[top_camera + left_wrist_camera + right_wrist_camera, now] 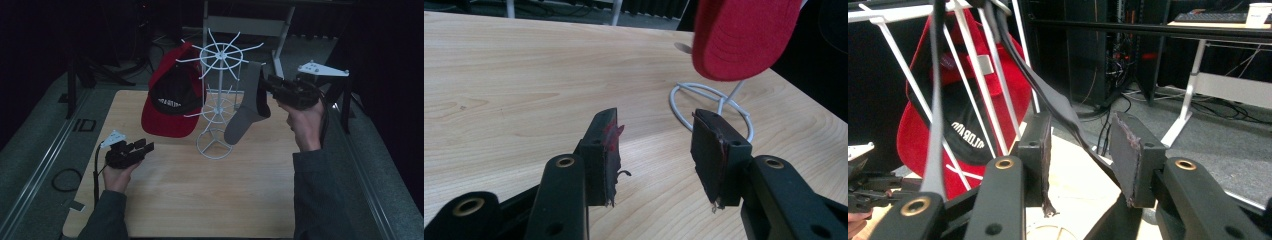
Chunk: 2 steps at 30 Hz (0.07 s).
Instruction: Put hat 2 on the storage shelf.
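Two items hang: sock [243, 112], cap [171, 97].

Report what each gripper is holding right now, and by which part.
Nothing is held. The right gripper has its jaws apart around the grey sock hanging on the white rack, pads not pressing. The left gripper is open over the table.

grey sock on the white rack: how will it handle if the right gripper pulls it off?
Probably floppy: the grey sock drapes limp from a prong and bends at the heel. Likely light, since the thin wire rack stands upright under it. It may snag on the prong, and a sideways pull could tip the rack, which stands on a small ring base.
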Available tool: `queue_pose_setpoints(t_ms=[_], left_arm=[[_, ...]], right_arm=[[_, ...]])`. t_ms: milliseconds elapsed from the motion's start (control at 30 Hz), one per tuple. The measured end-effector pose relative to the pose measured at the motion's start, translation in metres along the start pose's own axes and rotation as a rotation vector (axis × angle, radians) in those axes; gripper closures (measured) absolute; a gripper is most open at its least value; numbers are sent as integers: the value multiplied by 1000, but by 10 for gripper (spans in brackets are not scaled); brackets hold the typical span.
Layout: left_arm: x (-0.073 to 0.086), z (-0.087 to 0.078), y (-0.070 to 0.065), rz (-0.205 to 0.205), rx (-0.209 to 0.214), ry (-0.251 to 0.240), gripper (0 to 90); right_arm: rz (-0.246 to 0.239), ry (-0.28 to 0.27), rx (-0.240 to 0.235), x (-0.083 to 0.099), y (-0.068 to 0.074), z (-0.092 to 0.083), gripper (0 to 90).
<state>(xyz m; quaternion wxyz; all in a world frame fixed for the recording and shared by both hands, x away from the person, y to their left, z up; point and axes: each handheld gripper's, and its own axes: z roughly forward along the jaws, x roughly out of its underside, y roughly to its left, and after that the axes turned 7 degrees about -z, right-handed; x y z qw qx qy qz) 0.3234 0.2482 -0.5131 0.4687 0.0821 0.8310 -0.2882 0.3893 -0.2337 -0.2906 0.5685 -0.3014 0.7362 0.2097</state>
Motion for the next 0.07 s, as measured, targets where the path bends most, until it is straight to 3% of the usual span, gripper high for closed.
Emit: queue_pose_setpoints(t_ms=[67], left_arm=[[0,0,0,-1,0,0,548]], right_arm=[[3,-5,3,3,-2,-2,607]])
